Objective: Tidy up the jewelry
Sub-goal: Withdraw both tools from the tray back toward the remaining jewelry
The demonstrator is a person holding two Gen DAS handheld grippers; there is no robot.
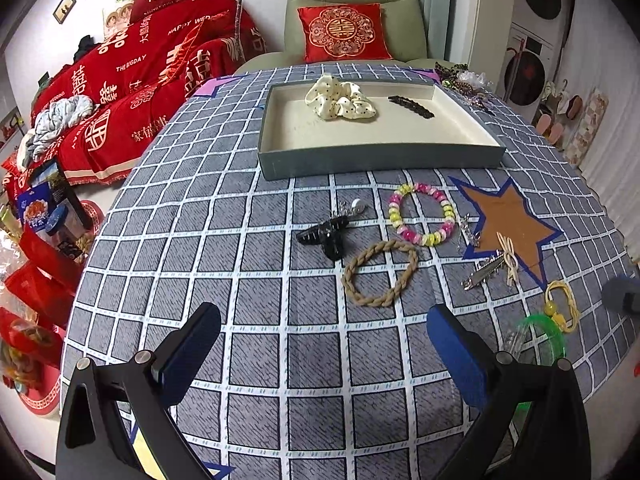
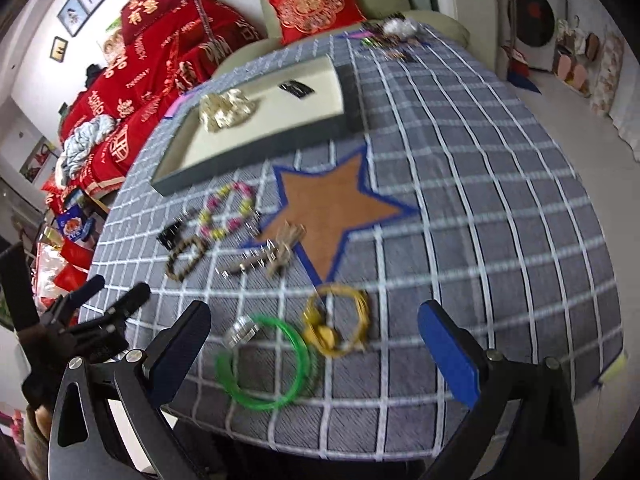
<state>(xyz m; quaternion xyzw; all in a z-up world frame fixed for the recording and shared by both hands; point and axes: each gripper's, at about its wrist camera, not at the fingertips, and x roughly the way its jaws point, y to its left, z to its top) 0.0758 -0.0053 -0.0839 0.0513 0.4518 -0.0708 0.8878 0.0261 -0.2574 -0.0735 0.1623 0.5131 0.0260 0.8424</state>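
Note:
A grey tray (image 1: pixel 380 160) with a cream floor holds a dotted cream scrunchie (image 1: pixel 340 98) and a dark hair clip (image 1: pixel 411 106). In front of it on the checked cloth lie a black claw clip (image 1: pixel 326 236), a pink-yellow bead bracelet (image 1: pixel 422 214), a braided tan ring (image 1: pixel 380 267), silver and cream clips (image 1: pixel 494 266), a yellow hair tie (image 1: pixel 560 308) and a green ring (image 2: pixel 264 360). My left gripper (image 1: pixel 324 344) is open, just short of the braided ring. My right gripper (image 2: pixel 316 356) is open around the green ring and yellow tie (image 2: pixel 336 324).
A brown star patch (image 2: pixel 336 208) marks the cloth by the clips. More accessories (image 2: pixel 390 38) pile at the table's far right corner. A green armchair with a red cushion (image 1: pixel 344 32) stands behind the table; a red-covered sofa (image 1: pixel 132 92) is to the left.

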